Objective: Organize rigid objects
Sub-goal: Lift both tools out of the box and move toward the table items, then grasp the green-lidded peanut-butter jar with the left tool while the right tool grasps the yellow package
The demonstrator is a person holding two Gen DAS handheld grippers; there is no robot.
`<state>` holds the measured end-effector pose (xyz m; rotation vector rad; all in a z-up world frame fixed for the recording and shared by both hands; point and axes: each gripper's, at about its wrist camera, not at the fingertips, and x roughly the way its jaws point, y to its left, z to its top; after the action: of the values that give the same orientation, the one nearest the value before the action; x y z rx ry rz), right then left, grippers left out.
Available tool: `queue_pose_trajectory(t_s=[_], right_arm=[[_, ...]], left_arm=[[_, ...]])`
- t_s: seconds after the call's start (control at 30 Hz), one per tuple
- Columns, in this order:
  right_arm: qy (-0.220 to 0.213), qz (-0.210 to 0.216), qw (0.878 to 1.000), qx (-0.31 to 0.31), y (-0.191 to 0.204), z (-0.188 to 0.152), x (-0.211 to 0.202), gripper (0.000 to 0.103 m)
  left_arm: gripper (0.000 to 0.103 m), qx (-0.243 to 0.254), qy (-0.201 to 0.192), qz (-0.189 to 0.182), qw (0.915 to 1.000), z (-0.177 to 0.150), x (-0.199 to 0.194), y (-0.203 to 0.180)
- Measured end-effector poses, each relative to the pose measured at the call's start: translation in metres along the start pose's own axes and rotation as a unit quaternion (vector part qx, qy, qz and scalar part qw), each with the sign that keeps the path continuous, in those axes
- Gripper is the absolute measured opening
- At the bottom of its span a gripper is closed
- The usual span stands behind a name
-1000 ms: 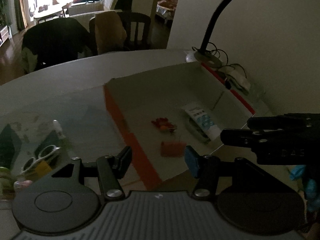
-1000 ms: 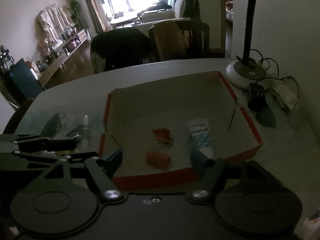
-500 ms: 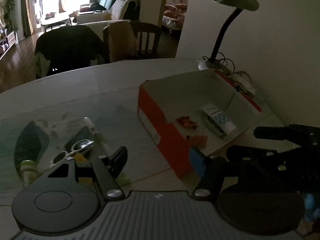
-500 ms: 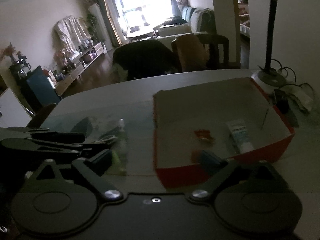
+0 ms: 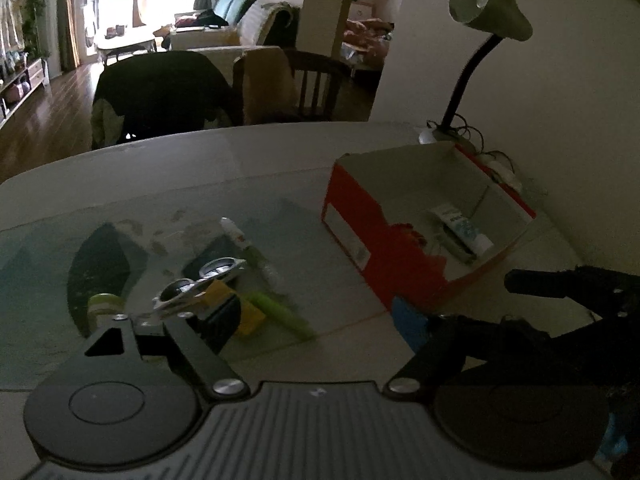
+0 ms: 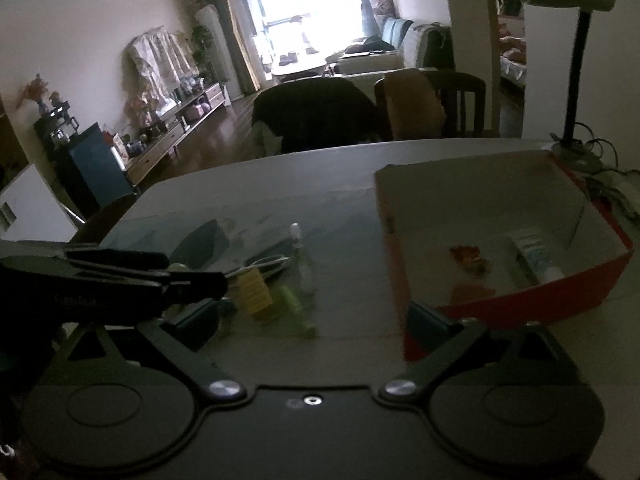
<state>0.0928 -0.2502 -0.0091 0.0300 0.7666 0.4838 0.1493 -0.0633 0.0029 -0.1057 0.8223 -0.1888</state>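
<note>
Two grippers hang above a pale tabletop (image 5: pixel 248 152) in a dim room, and both are empty. Largest on it is the red cardboard box (image 5: pixel 360 220), open-topped with a white inside, standing toward the right edge near the wall; the desk lamp (image 5: pixel 486 20) stands just behind its far corner.

Inside the box, a white and blue tube (image 5: pixel 462 226) lies along the right wall, a small red-orange item (image 6: pixel 466 256) sits near the middle of the floor, and another red piece (image 6: pixel 474 292) lies close to the near wall, too dark to identify.

Left of the box, well apart from it, a cluster of small things lies on the glass-covered part of the tabletop: a pair of scissors (image 5: pixel 200 280) with pale handle loops, a yellow tag or card (image 6: pixel 256 292) touching them, a green marker-like stick (image 5: pixel 280 314) just beside the card, and a slim white pen or tube (image 5: pixel 236 234) farther back. A pale green roll (image 5: pixel 104 306) sits at the left end of the cluster.

The left gripper (image 5: pixel 316 318) has its fingers spread wide above the gap between cluster and box, its right, blue-padded fingertip (image 5: pixel 408 322) in front of the box's near red corner. The right gripper (image 6: pixel 312 320) is likewise spread wide, framing the green stick, with nothing between its fingers.
</note>
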Motion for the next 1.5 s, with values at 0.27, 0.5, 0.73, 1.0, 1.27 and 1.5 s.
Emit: queue_pose_trajectory(t_s=[0.27, 0.5, 0.73, 1.0, 1.27, 1.5], right_arm=[[0.010, 0.003, 1.000, -0.008, 0.028, -0.006, 0.014, 0.100], [0.024, 0.005, 0.999, -0.021, 0.042, -0.007, 0.032, 0.100], [0.036, 0.005, 0.999, -0.032, 0.055, -0.012, 0.051, 0.099], [0.054, -0.006, 0.997, -0.047, 0.062, -0.020, 0.076, 0.096], [0.075, -0.021, 0.996, -0.053, 0.061, -0.021, 0.107, 0.091], [0.094, -0.030, 0.993, -0.059, 0.057, -0.018, 0.136, 0.085]], left_arm=[[0.098, -0.009, -0.011, 0.006, 0.9999, -0.015, -0.010, 0.033], [0.103, -0.031, -0.019, 0.016, 0.9992, -0.028, -0.010, 0.065], [0.103, -0.052, -0.019, 0.047, 0.9973, -0.040, -0.002, 0.097], [0.103, -0.103, -0.015, 0.073, 0.9919, -0.058, 0.011, 0.139], [0.103, -0.104, -0.009, 0.102, 0.9893, -0.073, 0.031, 0.165], [0.103, -0.103, 0.002, 0.121, 0.9873, -0.075, 0.057, 0.179]])
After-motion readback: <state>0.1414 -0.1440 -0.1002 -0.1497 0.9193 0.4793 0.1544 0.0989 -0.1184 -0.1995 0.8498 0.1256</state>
